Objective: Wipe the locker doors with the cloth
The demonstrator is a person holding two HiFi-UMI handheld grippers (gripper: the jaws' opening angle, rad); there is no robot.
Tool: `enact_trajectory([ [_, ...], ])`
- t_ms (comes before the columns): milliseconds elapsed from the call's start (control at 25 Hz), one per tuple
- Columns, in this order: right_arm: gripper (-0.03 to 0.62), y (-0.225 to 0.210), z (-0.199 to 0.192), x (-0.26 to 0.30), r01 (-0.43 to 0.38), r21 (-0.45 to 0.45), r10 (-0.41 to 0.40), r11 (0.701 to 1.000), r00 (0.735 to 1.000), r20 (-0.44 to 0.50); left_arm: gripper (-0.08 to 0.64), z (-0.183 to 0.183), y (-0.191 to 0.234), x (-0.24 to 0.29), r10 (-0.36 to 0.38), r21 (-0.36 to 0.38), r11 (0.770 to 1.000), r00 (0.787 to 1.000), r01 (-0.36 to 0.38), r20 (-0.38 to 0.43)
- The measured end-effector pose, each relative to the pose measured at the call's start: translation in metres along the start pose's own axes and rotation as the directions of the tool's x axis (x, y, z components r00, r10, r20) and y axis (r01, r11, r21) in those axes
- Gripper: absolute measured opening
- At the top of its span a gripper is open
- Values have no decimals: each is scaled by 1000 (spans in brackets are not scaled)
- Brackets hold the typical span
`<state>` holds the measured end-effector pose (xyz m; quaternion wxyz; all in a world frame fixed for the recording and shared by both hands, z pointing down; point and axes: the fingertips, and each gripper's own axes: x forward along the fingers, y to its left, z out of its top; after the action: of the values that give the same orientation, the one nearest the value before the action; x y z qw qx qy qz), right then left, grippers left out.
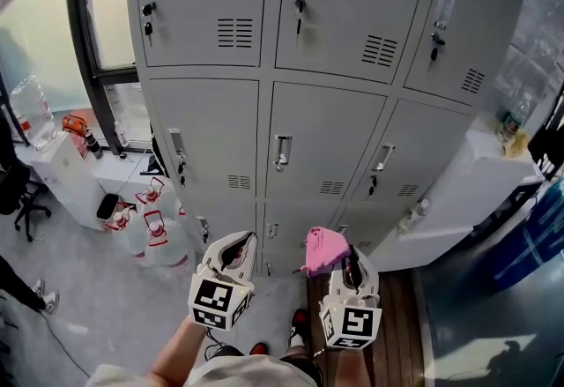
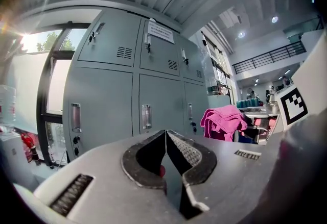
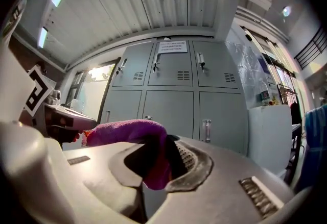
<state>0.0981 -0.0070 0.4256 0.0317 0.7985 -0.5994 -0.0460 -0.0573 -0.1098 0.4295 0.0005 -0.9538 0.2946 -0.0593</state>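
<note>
A bank of grey metal lockers (image 1: 291, 112) fills the head view, three columns wide, each door with a handle and vent slots. My right gripper (image 1: 346, 264) is shut on a pink cloth (image 1: 324, 249), which bunches out to its left, a short way in front of the bottom row of doors. The right gripper view shows that cloth (image 3: 134, 135) pinched between the jaws, draped leftward. My left gripper (image 1: 240, 246) is shut with nothing in it and hangs level with the right one. From the left gripper view, the cloth (image 2: 225, 121) shows to the right and the lockers (image 2: 138, 90) stand ahead.
A white cabinet (image 1: 458, 191) with bottles on top stands right of the lockers. At the left are a window (image 1: 106, 15), a water jug (image 1: 33, 112) on a white stand, several red-capped bottles (image 1: 145, 218) on the floor, and an office chair (image 1: 22, 196).
</note>
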Motion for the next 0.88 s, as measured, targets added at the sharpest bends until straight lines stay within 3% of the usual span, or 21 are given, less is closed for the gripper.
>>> enact_trajectory([
  [320, 64, 21, -12, -34, -5, 34, 6, 999, 1000, -23, 28, -14, 7, -32, 18, -8, 1000, 1000, -18, -17],
  [880, 63, 32, -6, -35, -22, 17, 22, 1000, 1000, -18, 28, -11, 7, -35, 19, -14, 1000, 1000, -20, -11],
])
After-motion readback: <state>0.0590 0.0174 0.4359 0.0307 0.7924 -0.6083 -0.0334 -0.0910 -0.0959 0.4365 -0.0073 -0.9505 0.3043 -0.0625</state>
